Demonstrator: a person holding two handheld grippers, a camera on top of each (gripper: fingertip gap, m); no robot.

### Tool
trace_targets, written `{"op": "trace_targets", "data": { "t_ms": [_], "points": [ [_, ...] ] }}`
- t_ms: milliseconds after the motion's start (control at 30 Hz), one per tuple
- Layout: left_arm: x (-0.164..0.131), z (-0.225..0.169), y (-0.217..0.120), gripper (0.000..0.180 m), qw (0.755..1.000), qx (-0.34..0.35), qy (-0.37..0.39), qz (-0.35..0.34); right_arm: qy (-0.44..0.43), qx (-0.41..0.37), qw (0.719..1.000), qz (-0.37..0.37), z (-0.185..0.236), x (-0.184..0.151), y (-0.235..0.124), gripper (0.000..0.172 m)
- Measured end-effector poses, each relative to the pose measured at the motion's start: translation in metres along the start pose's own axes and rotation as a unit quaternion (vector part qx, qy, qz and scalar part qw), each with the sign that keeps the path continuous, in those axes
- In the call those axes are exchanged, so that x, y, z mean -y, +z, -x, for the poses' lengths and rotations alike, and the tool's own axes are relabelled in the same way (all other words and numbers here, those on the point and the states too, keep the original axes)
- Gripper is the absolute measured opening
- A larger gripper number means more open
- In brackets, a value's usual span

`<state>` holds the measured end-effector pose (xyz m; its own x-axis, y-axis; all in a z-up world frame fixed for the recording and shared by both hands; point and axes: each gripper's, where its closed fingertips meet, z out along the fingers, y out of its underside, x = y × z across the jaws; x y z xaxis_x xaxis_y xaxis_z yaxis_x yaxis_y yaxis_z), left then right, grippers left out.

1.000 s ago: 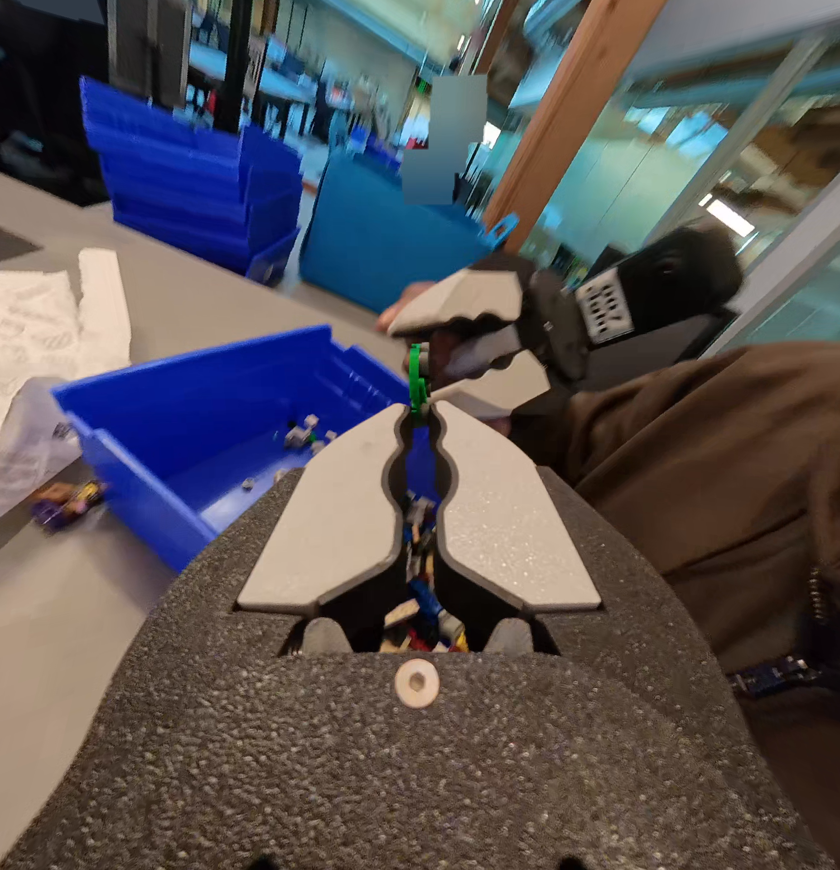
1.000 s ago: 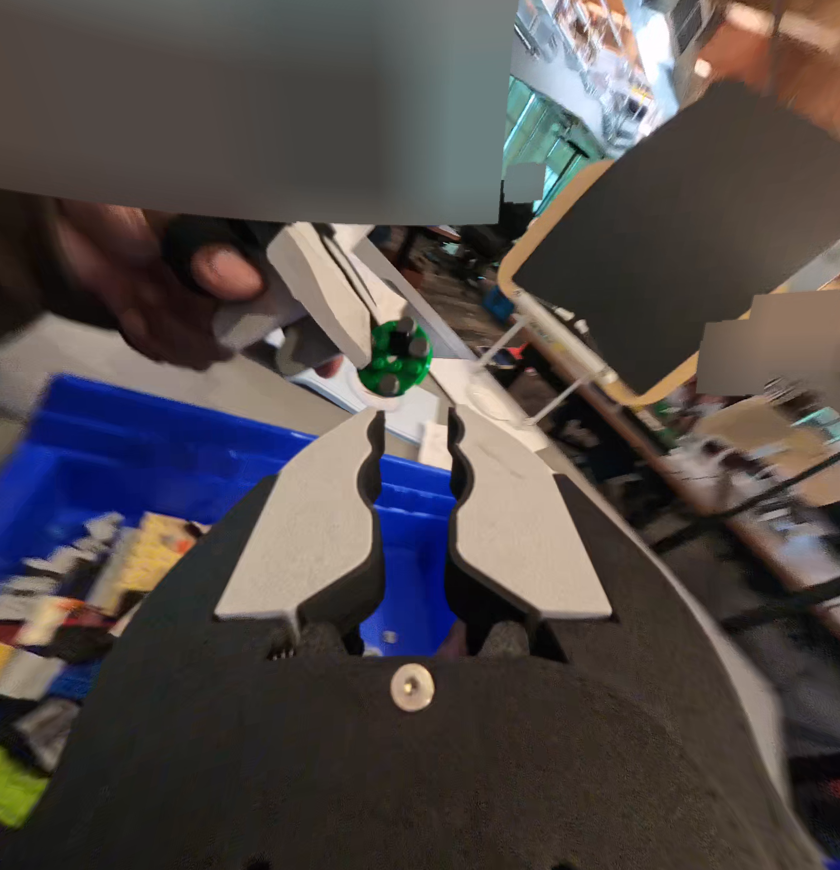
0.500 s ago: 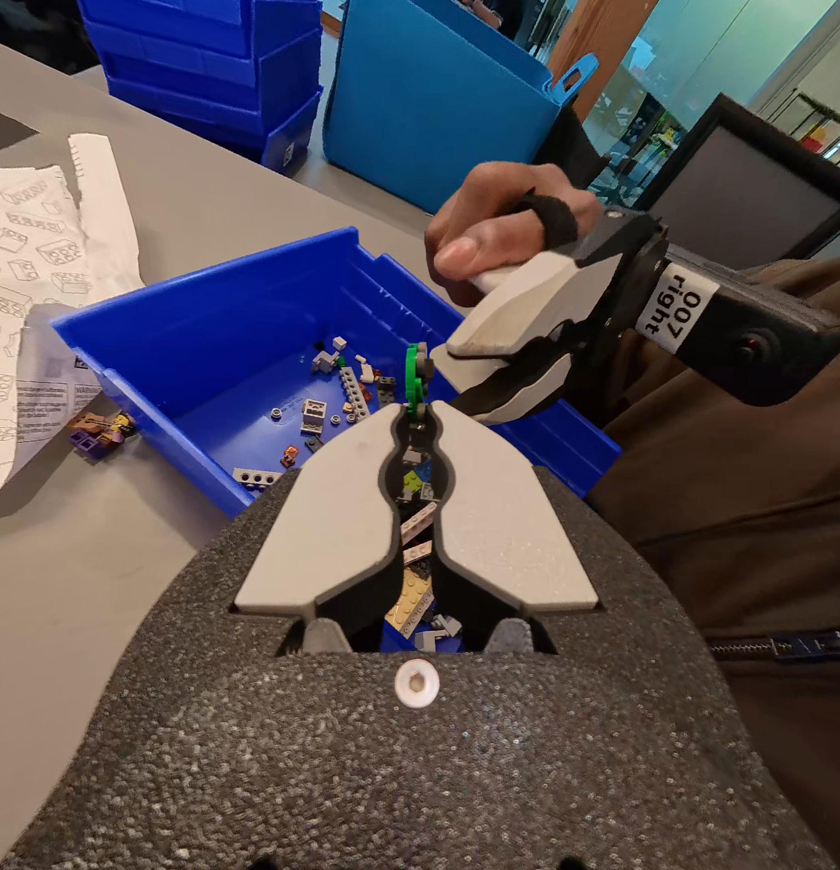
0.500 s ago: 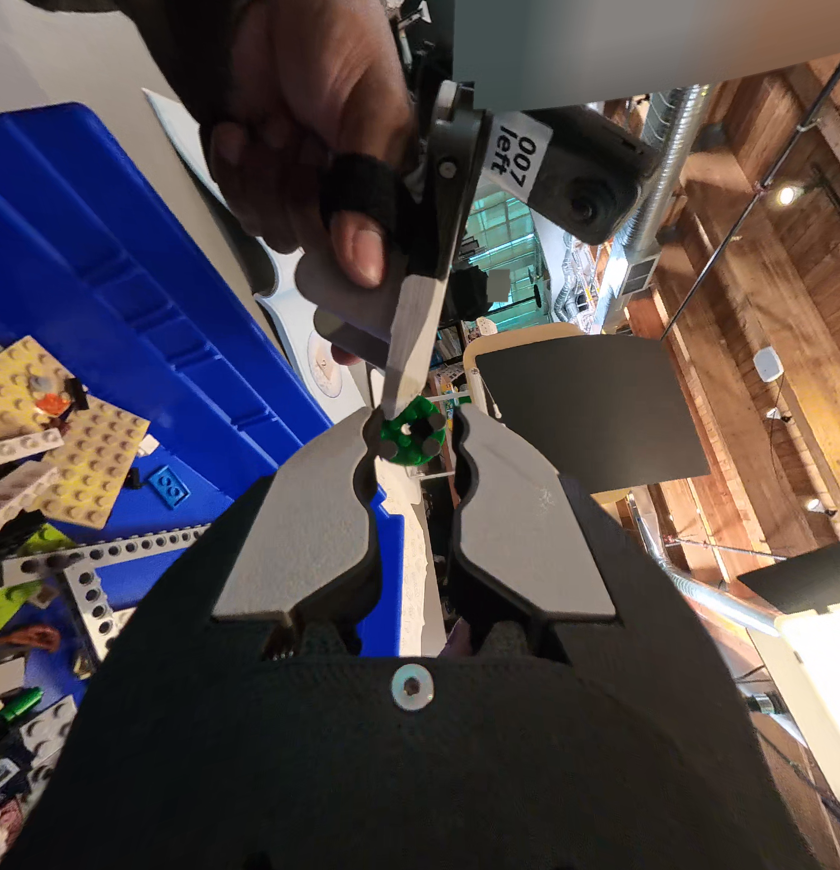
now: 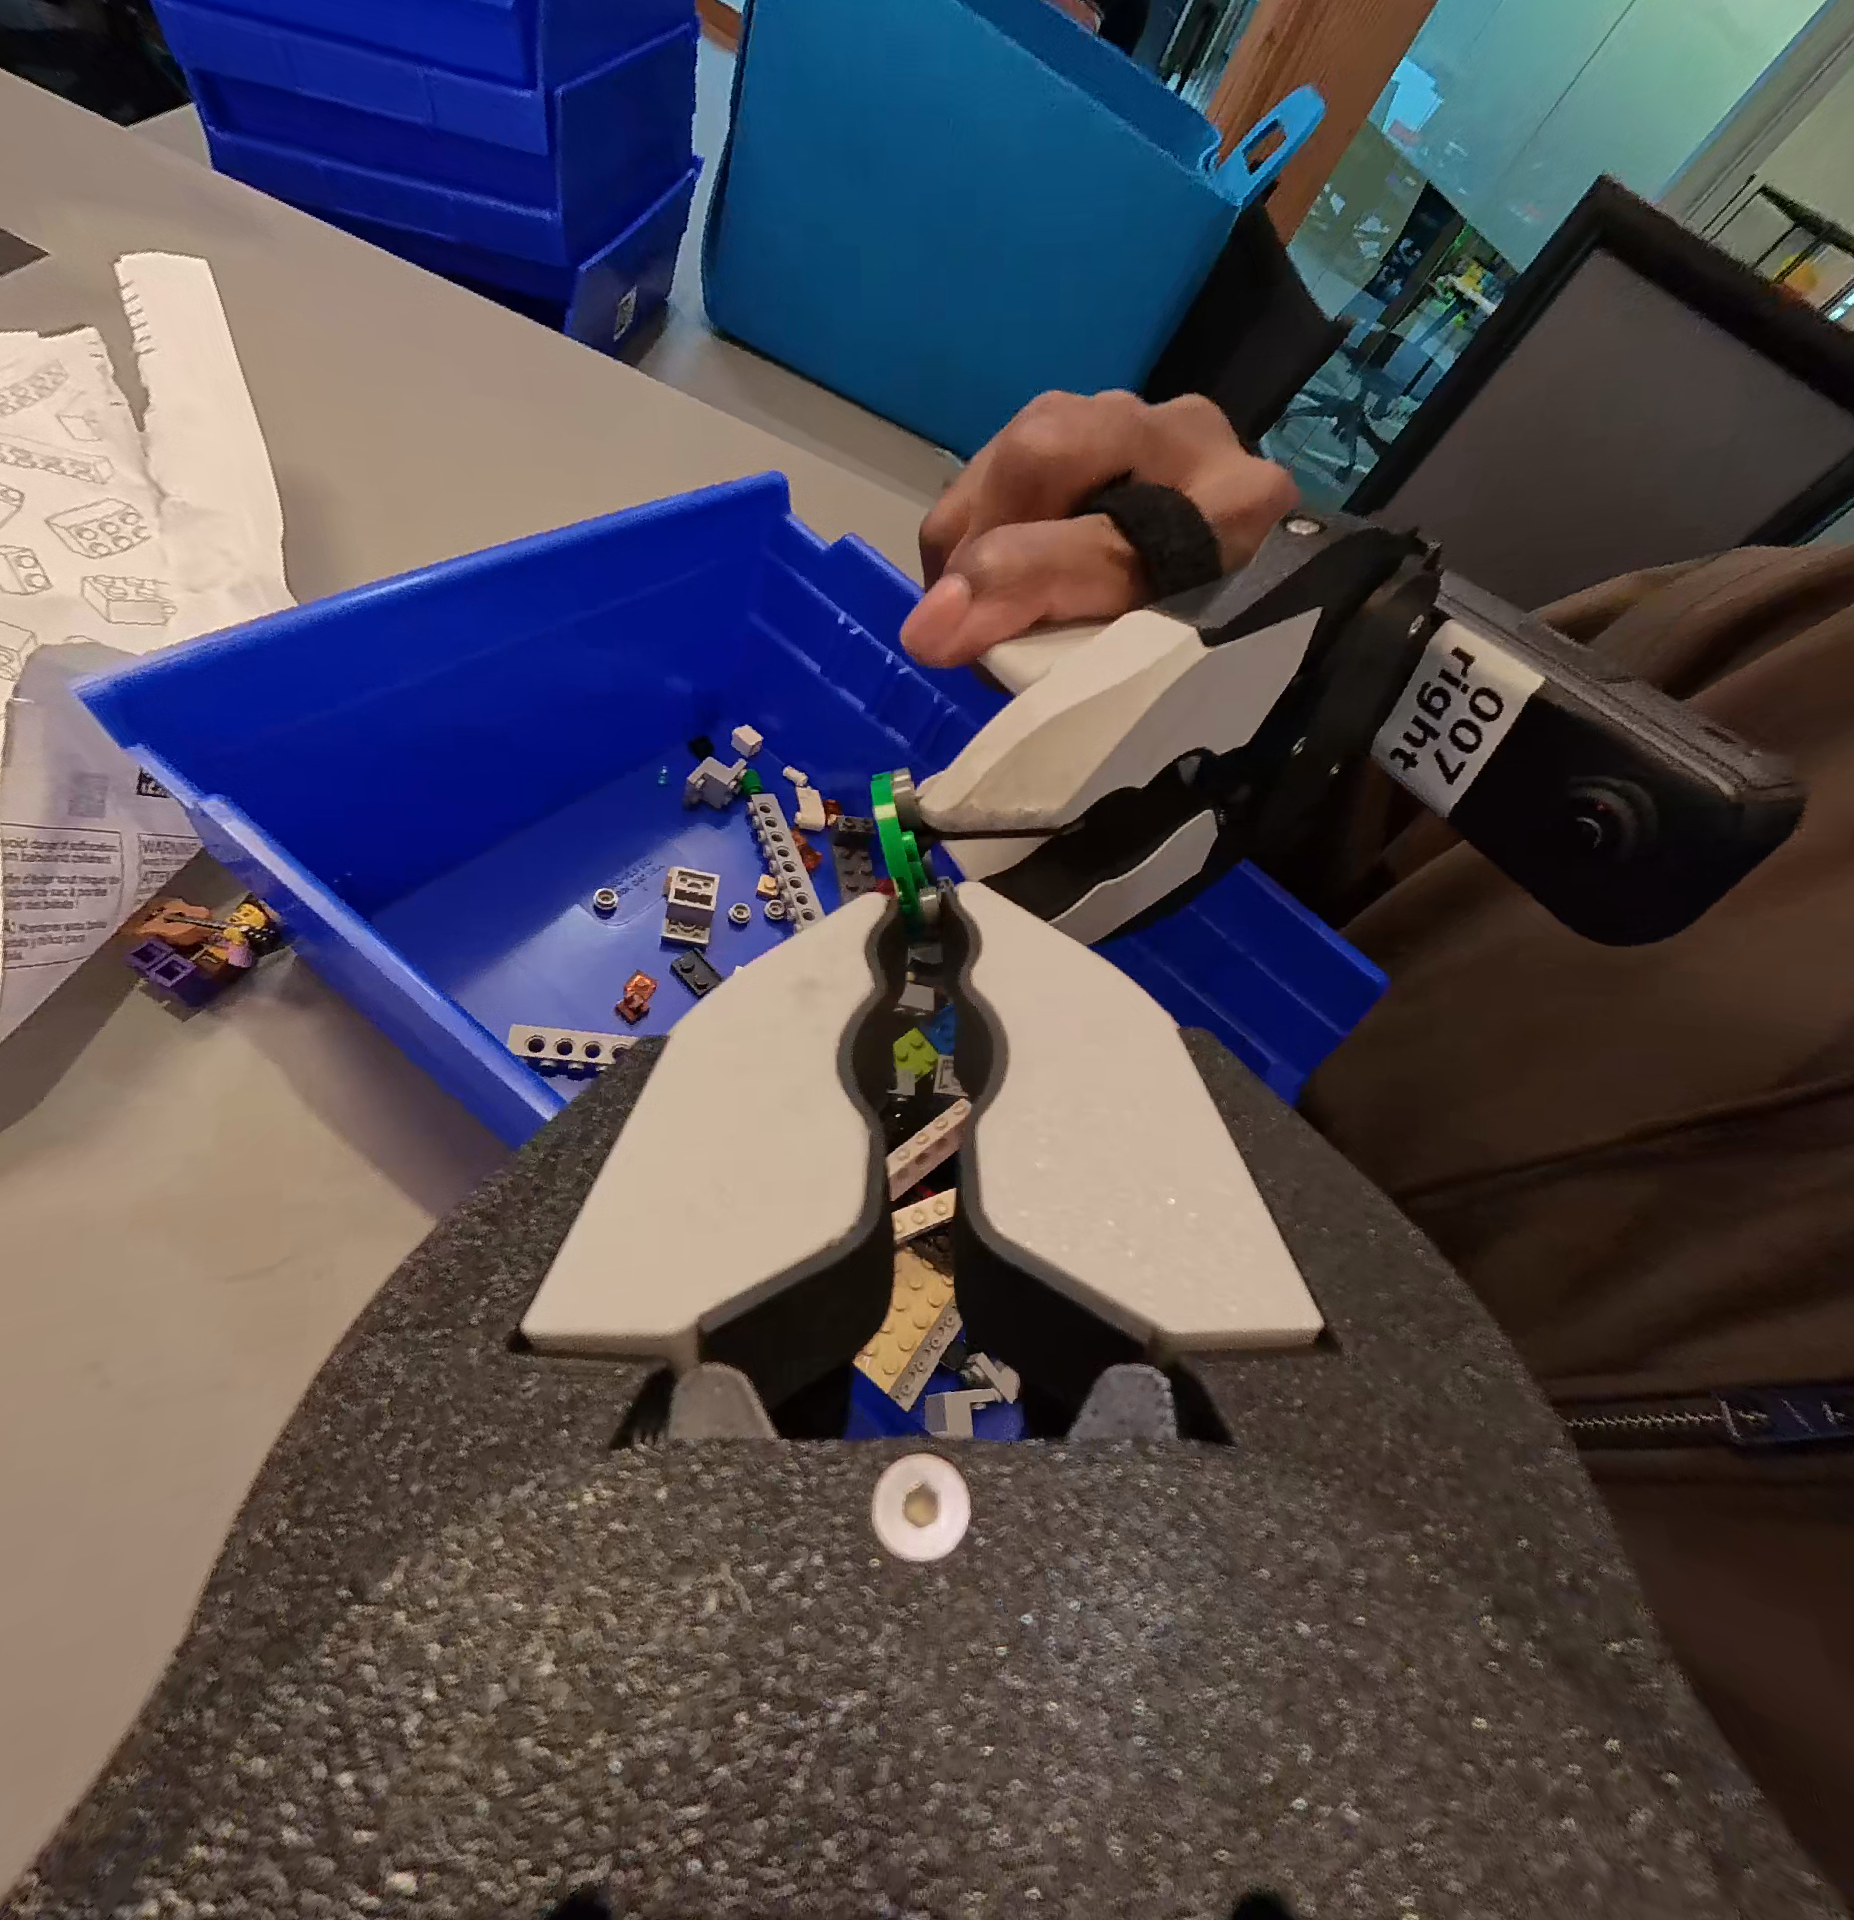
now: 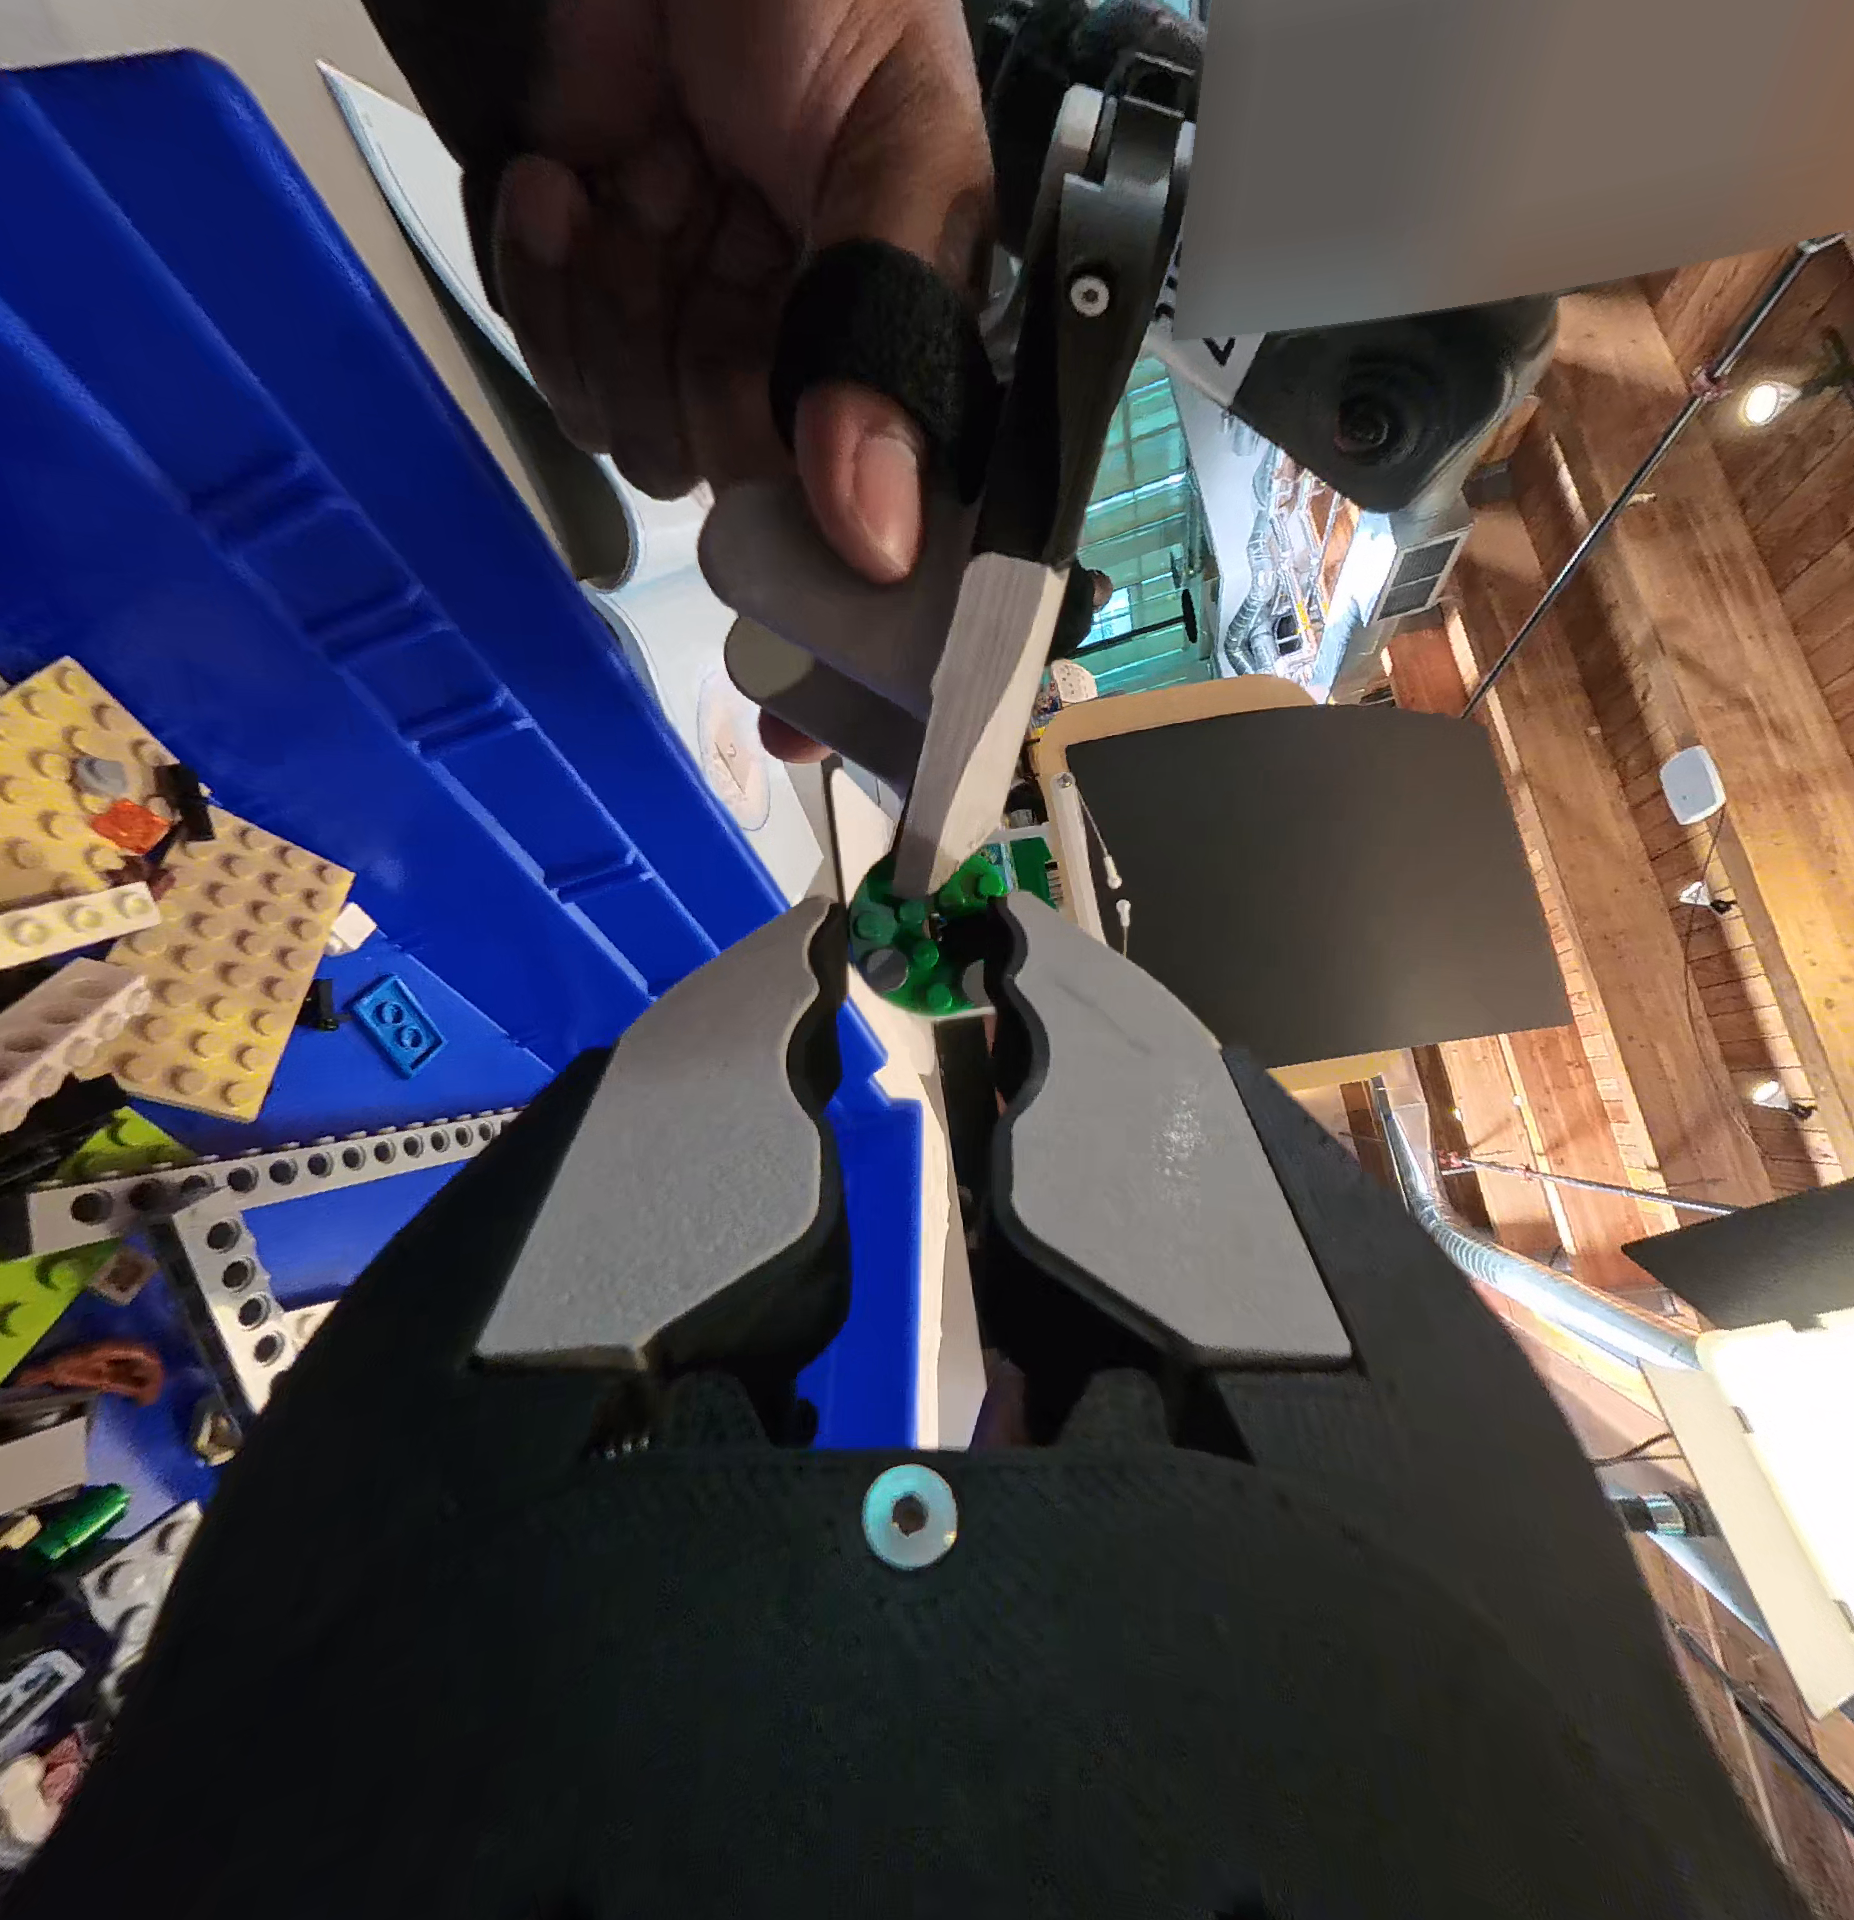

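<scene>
While the left tongs [image 5: 915, 906] are still pinching the edge of the green round plate [image 5: 895, 842] above the blue bin [image 5: 403, 727] on the grey surface [image 5: 123, 1299], the right tongs [image 6: 918, 940] have moved in from half a second ago and are now standing open around the plate, pads not clearly pressing.

My left wrist camera looks down over the blue bin [image 5: 403, 790]; my right one views it sideways, close; both share it.
</scene>
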<state>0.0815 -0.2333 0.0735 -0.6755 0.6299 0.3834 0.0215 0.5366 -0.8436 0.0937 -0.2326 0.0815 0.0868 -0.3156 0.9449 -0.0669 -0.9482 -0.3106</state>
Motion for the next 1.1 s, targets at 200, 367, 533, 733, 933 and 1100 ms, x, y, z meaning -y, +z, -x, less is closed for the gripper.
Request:
{"op": "trace_targets", "data": {
  "t_ms": [200, 367, 533, 733, 933, 1100],
  "points": [
    [-0.007, 0.007, 0.009, 0.006, 0.999, 0.021, 0.012, 0.021, -0.014, 0.006, 1.0, 0.018, 0.01, -0.009, 0.0, 0.025],
    [-0.01, 0.011, 0.014, 0.006, 0.999, 0.028, 0.018, 0.03, -0.026, 0.014, 0.999, 0.03, 0.015, -0.014, -0.001, 0.024],
    [-0.014, 0.014, 0.019, 0.006, 0.998, 0.041, 0.023, 0.036, -0.035, 0.025, 0.998, 0.038, 0.019, -0.017, -0.004, 0.024],
    [-0.015, 0.032, 0.015, 0.006, 0.996, 0.079, 0.021, 0.031, -0.022, 0.022, 0.999, 0.031, 0.018, -0.015, -0.007, 0.0],
    [-0.013, 0.03, 0.014, 0.006, 0.998, 0.063, 0.006, 0.019, -0.005, 0.014, 0.998, 0.06, 0.014, -0.027, -0.003, 0.021],
    [-0.01, 0.027, 0.013, 0.005, 0.998, 0.056, 0.003, 0.01, -0.021, 0.011, 0.998, 0.059, 0.015, -0.024, -0.001, 0.03]
  ]
}}
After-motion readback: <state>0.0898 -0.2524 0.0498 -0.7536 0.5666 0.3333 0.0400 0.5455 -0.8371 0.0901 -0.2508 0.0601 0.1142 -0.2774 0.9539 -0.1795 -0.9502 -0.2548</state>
